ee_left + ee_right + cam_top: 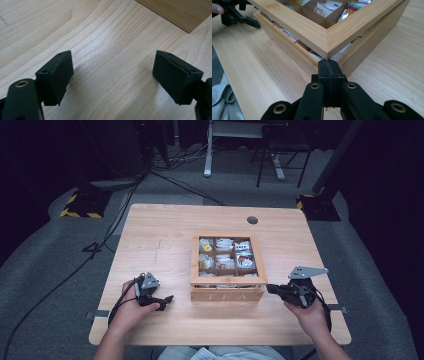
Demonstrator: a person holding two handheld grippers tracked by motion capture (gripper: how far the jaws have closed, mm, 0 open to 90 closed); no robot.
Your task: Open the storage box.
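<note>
High view: wooden tea box (227, 292) sits mid-counter (160, 240), lid frame (228, 281) with clear pane on top, packets (223, 244) visible in its compartments. Left gripper (167, 300) is left of the box near its front corner, apart from it, jaws spread wide over bare wood. Right gripper (270, 289) is at the box's front right corner, jaws pressed together, tip right at the lid corner (327, 53); contact unclear. Lid looks slightly raised at that corner.
</note>
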